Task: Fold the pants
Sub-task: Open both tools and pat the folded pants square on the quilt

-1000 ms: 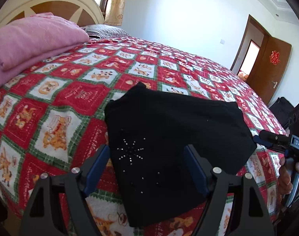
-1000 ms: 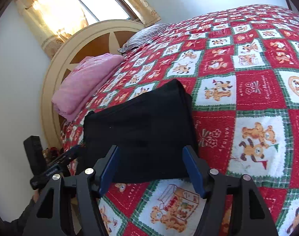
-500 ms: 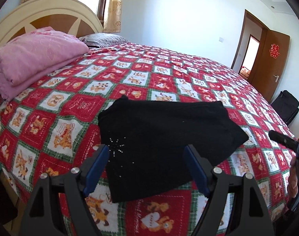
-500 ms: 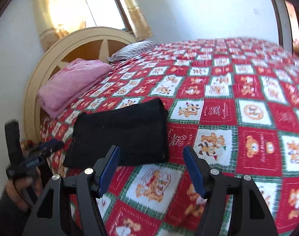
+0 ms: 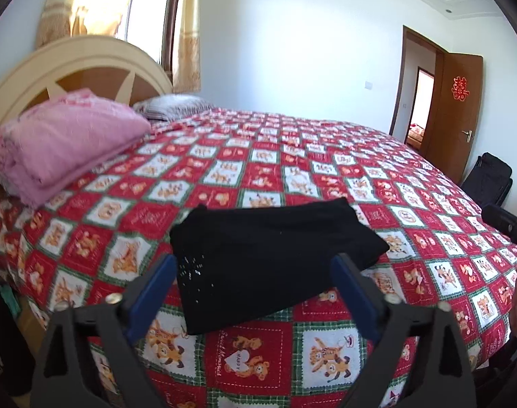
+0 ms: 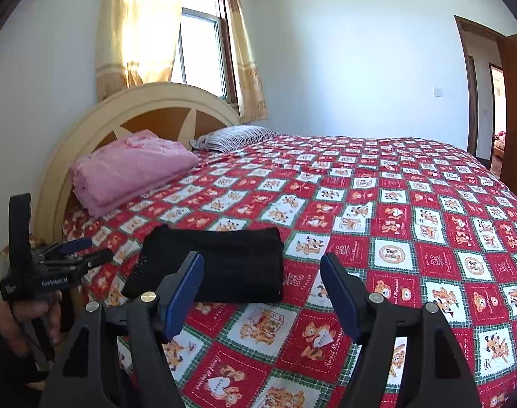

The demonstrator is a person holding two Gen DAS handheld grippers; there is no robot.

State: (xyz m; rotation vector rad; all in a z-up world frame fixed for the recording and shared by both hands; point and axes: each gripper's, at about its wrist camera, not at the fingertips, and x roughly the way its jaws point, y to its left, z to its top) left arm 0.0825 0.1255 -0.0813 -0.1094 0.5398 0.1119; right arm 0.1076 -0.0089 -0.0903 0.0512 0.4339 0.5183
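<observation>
Black pants (image 5: pixel 268 248) (image 6: pixel 224 258) lie folded into a compact rectangle near the front edge of the bed, with small rhinestones on their near left corner. My left gripper (image 5: pixel 253 265) hovers above and short of them; its jaws are opening and hold nothing. It also shows at the left in the right wrist view as the left gripper (image 6: pixel 71 255), gripped by a hand (image 6: pixel 23 319). My right gripper (image 6: pixel 261 261) hangs off the pants' right end, jaws opening, with nothing between them. In the left wrist view, only the tip of the right gripper (image 5: pixel 503 224) shows.
A red, white and green checked bedspread (image 5: pixel 326 176) (image 6: pixel 394 210) covers the bed. A folded pink blanket (image 5: pixel 64 142) (image 6: pixel 129 166) and a striped pillow (image 5: pixel 176 105) (image 6: pixel 238 136) lie by the headboard (image 6: pixel 149 108). A black bag (image 5: pixel 489 176) stands near the open door (image 5: pixel 462 102).
Both grippers have drawn back and risen away from the pants, which now look smaller and farther off. Both pairs of jaws stand wider. The pants have stayed put.
</observation>
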